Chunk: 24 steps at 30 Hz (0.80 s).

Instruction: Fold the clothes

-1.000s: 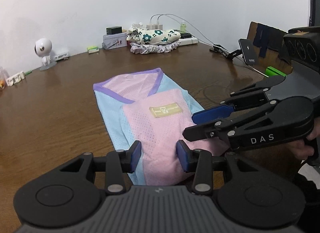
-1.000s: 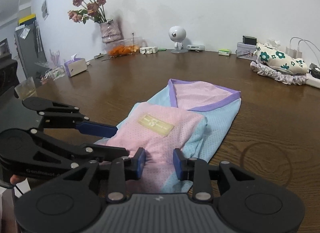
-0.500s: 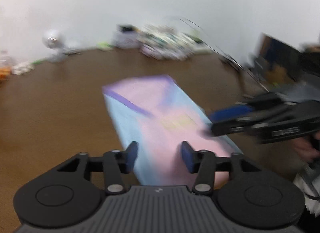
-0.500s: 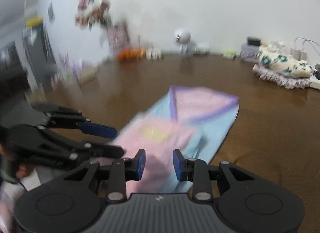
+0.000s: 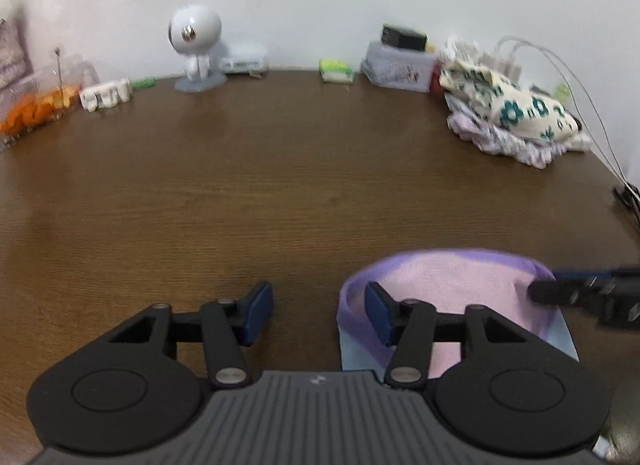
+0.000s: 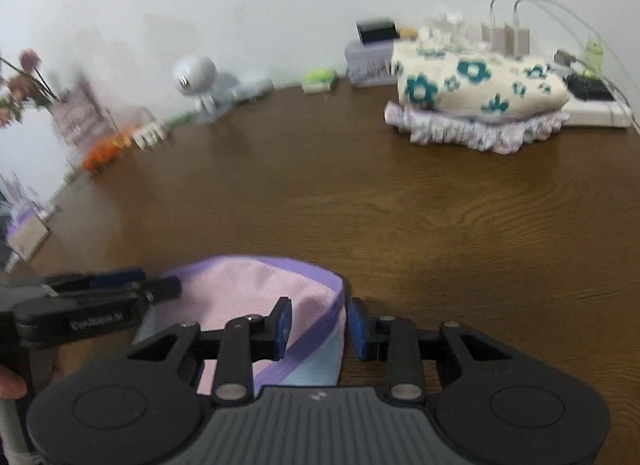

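Fingers (image 6: 282, 323) straddle garment (image 6: 256, 285) purple hem corner, not pinching.

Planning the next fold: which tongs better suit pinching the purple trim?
Probably right: the right tongs have the purple trim between them. The left tongs, just closing, frame mostly bare table.
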Tool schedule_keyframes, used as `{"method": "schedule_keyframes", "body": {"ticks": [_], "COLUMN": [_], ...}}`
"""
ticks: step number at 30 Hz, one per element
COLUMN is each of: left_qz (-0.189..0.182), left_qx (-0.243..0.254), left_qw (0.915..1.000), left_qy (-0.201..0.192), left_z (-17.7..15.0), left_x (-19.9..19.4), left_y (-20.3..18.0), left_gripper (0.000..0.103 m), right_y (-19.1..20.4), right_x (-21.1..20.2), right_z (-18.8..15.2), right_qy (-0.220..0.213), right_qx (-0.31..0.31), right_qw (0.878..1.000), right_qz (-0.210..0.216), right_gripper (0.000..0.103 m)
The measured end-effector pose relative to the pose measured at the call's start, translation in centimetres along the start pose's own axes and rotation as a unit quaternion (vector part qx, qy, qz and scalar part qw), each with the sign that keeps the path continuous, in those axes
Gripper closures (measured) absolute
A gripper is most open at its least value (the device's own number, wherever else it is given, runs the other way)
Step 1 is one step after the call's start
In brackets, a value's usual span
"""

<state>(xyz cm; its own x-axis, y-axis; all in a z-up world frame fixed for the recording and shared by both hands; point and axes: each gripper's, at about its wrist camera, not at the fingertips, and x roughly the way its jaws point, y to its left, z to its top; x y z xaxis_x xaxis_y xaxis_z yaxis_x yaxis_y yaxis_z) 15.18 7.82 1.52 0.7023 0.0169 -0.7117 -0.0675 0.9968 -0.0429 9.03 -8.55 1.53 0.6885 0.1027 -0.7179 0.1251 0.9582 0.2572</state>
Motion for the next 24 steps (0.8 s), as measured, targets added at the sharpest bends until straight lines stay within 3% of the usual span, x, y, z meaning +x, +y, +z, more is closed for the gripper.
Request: {"method": "schedule_keyframes", "body": {"ticks": [1, 2, 3, 7, 13, 18, 24], "left_qz": [-0.001, -0.001, -0.004, -0.016, -0.043, -0.060, -0.030], "left_qx": [0.004, 0.008, 0.006, -0.014, 0.000, -0.016, -0.059], "left_qw": [1.0000, 1.0000, 1.0000, 0.9991, 0.9933, 0.9945, 0.9973], "left_qy": [0.001, 0.002, -0.002, -0.037, -0.107, -0.085, -0.032], "left_z": [0.1, 0.1, 0.0, -0.6, -5.2, -11.5, -16.8], "left_x": [0.0, -0.1, -0.5, -3.9, -13.8, -17.4, -17.7], "left_y": [0.0, 0.1, 0.2, 0.5, -1.1, -2.0, -1.4], "left_gripper": [0.084, 0.091, 0.099, 0.100, 0.100, 0.100, 0.098], "right_y": [0.2, 0.5, 0.5, 0.7, 2.3, 3.2, 3.9], "right_x": [0.3, 0.4, 0.0, -2.0, -11.5, -15.5, -15.6], "right_z": [-0.1, -0.2, -0.4, -1.0, -5.1, -10.6, -16.6], "right_qy": [-0.002, -0.003, -0.006, -0.024, -0.093, -0.086, -0.033], "right_qx": [-0.007, -0.017, -0.019, -0.034, -0.121, -0.165, -0.193], "right_qw": [1.000, 1.000, 1.000, 0.999, 0.988, 0.981, 0.979], "right_qz": [-0.009, -0.021, -0.012, 0.020, 0.035, 0.051, 0.056], "right_gripper": [0.085, 0.096, 0.099, 0.102, 0.102, 0.102, 0.097]}}
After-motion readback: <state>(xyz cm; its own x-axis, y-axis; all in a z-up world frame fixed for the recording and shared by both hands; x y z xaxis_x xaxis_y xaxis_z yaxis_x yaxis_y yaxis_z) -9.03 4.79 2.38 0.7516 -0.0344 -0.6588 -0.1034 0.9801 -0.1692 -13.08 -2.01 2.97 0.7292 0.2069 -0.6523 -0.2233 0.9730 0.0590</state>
